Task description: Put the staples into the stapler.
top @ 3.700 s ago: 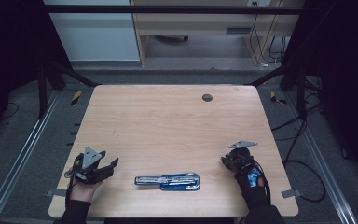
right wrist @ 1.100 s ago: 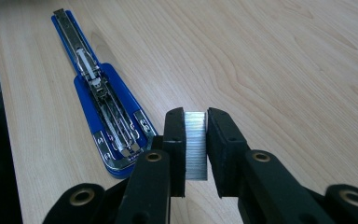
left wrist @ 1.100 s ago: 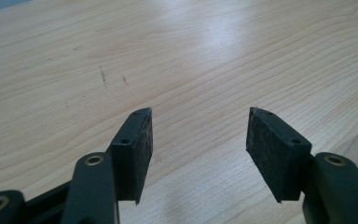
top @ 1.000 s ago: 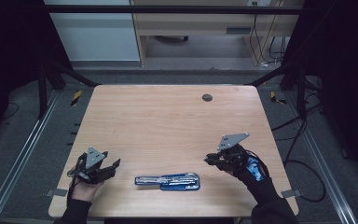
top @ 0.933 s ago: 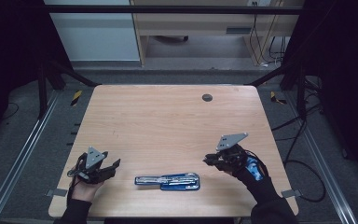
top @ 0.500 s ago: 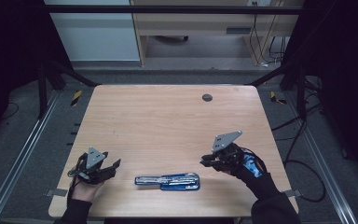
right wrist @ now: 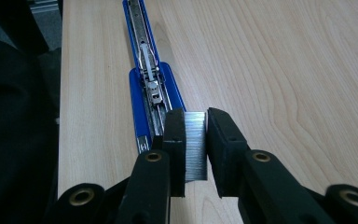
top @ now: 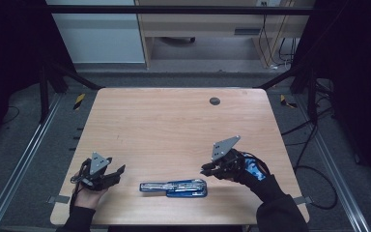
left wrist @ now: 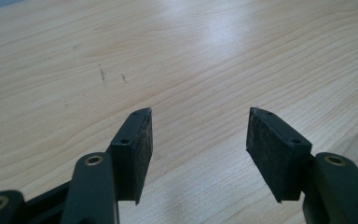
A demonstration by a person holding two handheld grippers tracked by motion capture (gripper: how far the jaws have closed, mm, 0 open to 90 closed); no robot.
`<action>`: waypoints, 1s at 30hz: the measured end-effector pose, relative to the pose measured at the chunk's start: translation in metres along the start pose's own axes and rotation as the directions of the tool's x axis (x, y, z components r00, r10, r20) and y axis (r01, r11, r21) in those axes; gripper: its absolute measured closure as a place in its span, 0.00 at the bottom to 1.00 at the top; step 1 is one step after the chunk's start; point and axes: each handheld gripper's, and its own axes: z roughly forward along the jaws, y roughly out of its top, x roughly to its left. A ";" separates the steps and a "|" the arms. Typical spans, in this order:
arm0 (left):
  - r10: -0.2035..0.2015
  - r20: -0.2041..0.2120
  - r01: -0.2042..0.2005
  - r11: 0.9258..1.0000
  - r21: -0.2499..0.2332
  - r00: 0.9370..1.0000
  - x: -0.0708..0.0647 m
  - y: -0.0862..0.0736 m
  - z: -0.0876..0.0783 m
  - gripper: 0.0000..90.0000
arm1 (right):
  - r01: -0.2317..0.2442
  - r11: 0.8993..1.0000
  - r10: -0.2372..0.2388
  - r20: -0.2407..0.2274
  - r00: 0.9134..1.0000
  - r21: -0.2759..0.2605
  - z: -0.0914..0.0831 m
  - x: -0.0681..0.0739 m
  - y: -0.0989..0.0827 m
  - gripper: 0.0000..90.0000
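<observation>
A pale wood-grain desk (top: 174, 130) with rounded corners carries everything, and a small dark round grommet (top: 214, 101) sits near its far edge. Near the front edge, between the two hands, a blue stapler (top: 174, 187) lies opened out flat, its silver metal channel facing up; in the right gripper view the stapler (right wrist: 147, 79) runs away from the camera along the desk edge, with its spring pusher visible in the track. No brand, label or writing can be read on it or anywhere else. The left gripper (top: 107, 175) rests low at the front left corner of the desk, held in a hand (top: 88, 195); in the left gripper view its jaws stand wide apart with nothing between them, only bare wood beyond. The right gripper (top: 206, 168) hovers just beside the stapler's right end, held by a gloved hand (top: 249, 169) with blue on it. Its jaws are closed tight on a silver strip of staples (right wrist: 196, 144), gripped by its two flat sides, just above the near end of the stapler.
</observation>
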 end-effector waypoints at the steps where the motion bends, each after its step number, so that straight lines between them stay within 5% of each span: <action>1: -0.001 0.000 0.001 1.000 -0.001 1.000 0.000 0.000 0.000 0.45 | 0.000 1.000 0.000 0.000 1.000 0.000 0.000 0.000 0.000 0.86; 30: 0.004 0.011 -0.004 1.000 0.006 1.000 -0.001 0.000 0.002 0.45 | 0.073 0.997 -0.067 -0.124 0.990 0.041 0.025 -0.005 0.006 0.86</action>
